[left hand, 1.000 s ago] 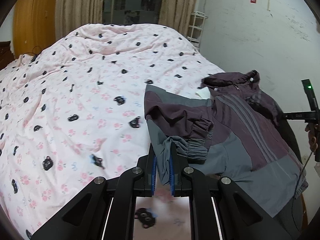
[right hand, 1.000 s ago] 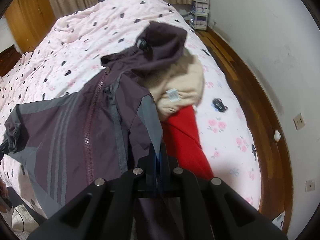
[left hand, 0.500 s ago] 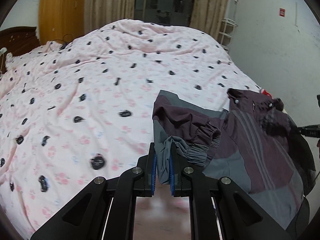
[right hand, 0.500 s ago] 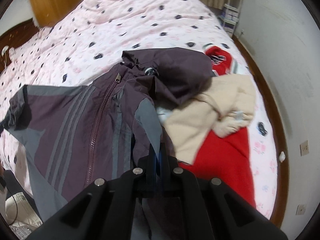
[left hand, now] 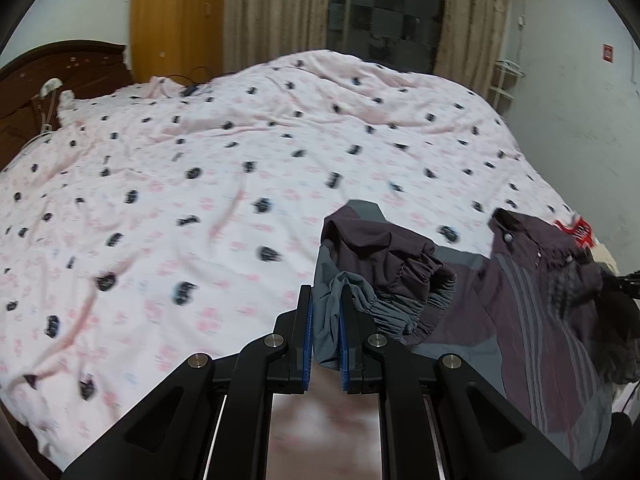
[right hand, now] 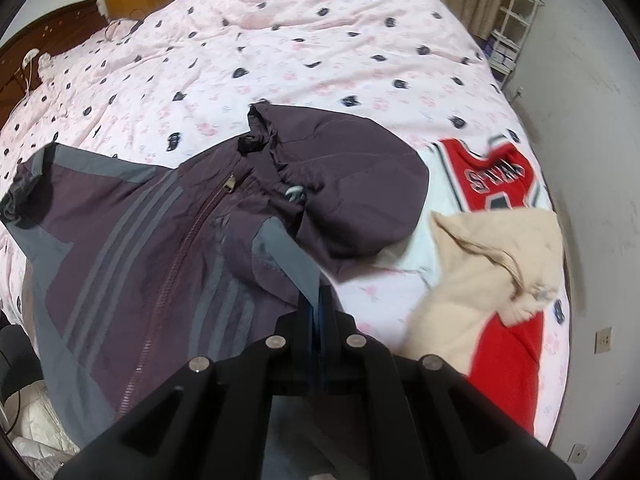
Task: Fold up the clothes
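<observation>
Left wrist: both hand-held grippers (left hand: 325,334) (right hand: 316,312) pinching jacket (right hand: 160,240) edges, bare quilt (left hand: 200,160) beyond.

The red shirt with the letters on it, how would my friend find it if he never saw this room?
Start at the big bed with the pink bedspread dotted with dark shapes, and go to the side nearest the white wall. There, past the purple hooded jacket, lies the red basketball jersey, partly under a cream fleece top. It is the only bright red piece, with white trim and lettering.
</observation>
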{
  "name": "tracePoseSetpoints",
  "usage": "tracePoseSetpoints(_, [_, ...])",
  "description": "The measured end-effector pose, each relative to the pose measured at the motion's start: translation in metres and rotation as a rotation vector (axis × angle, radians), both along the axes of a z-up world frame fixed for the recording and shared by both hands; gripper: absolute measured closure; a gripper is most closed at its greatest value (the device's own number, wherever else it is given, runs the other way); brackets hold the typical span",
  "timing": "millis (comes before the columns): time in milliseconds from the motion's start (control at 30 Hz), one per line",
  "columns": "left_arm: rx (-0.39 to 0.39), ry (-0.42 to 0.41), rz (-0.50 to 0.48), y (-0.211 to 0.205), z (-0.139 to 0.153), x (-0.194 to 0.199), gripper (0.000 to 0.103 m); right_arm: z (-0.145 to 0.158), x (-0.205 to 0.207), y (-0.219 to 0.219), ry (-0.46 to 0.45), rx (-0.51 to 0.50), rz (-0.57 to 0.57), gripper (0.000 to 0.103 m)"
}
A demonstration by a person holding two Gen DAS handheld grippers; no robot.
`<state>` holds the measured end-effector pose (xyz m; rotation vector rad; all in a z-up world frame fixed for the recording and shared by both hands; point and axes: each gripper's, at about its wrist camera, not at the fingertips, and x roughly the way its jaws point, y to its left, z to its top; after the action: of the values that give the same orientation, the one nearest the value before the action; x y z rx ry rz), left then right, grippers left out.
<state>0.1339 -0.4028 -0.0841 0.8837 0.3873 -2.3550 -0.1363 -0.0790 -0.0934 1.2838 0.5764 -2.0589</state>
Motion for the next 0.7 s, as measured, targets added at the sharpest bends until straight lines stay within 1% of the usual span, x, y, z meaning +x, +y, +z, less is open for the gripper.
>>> tracePoseSetpoints(167, [-0.029,-0.011,0.053,-0.027,0.005,0.02,0.094,-0.003,0.005,-0.044,-0.014,0.008,0.035,0.1])
tracePoseSetpoints(333, [-0.041,-0.01,0.108,-0.051,0.01,0.044,0.094,0.001,0.017,-0.091,-0.009,0.006,0.085,0.1])
tracePoseSetpoints(533, [-0.048,-0.001,0.19,-0.078,0.016,0.08,0.094,0.004,0.032,-0.141,-0.005,0.009,0.146,0.1])
tracePoseSetpoints(700, [-0.051,-0.018,0.247,-0.097,0.013,0.107,0.094,0.0,0.041,-0.181,-0.011,0.019,0.192,0.1])
